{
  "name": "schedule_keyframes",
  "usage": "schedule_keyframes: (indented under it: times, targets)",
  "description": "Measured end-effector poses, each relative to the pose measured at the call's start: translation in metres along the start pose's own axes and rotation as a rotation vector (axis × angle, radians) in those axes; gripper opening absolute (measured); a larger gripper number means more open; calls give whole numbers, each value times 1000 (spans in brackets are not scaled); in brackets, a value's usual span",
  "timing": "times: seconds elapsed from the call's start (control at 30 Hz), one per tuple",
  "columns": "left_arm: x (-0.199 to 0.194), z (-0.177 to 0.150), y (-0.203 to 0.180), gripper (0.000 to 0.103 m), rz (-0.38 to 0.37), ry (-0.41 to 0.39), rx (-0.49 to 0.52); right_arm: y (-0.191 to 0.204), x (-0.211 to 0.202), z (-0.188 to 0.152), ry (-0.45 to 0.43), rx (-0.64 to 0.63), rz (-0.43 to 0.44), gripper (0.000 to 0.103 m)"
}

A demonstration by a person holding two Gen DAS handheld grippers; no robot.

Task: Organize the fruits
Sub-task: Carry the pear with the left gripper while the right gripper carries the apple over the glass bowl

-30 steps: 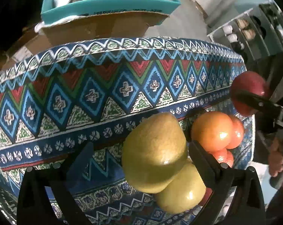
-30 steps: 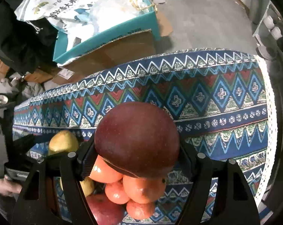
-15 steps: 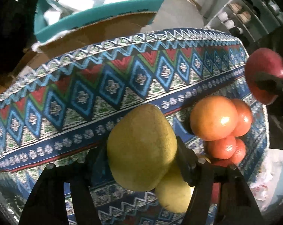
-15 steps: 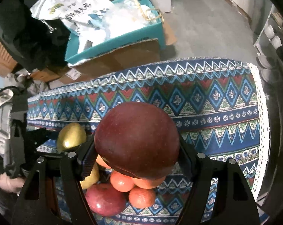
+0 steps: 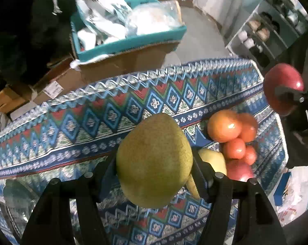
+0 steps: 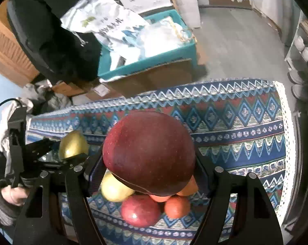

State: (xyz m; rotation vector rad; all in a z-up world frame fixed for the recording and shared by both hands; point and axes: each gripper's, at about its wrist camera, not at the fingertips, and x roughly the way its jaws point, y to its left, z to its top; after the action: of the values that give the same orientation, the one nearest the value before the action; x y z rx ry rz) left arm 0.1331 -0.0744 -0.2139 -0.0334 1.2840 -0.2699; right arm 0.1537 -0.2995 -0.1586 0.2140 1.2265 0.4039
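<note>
While aloft, pear (image 5: pixel 154 159) between fingers (image 5: pixel 201 169)

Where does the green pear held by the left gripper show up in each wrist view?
Left wrist view: green pear fills the lower centre, clamped in the left gripper.
Right wrist view: same pear sits small at left, mid-height.
Shared landmark: the teal box on the floor beyond the patterned tablecloth.

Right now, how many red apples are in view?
2: one red apple gripped in the right gripper, another apple lying on the tablecloth among oranges. More may be hidden.
</note>
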Motion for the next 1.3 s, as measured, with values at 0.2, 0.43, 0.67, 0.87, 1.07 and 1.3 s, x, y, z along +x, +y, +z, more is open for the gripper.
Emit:
schedule_keyframes:
  times: [0.2, 0.43, 0.67, 0.87, 1.07, 1.3]
  targets:
    - [-44, -2, 5, 68, -20, -78, -31, 24, -17, -1, -41, -28, 40, 74]
    - [-85, -16, 9, 68, -13, -155, -20, 58, -32, -8, -79, -50, 95, 74]
    - [-108, -39, 22, 68, -4, -178, -44, 99, -33, -16, -81, -103, 143, 74]
    - [-124, -60, 39, 68, 32, -207, -57, 142, -26, -23, -61, -172, 187, 74]
    - [-135, -80, 67, 68, 44, -217, -117, 186, -16, -29, -36, -235, 224, 74]
    - [-144, -104, 106, 68, 62, -229, -201, 239, 5, -30, 4, -299, 255, 74]
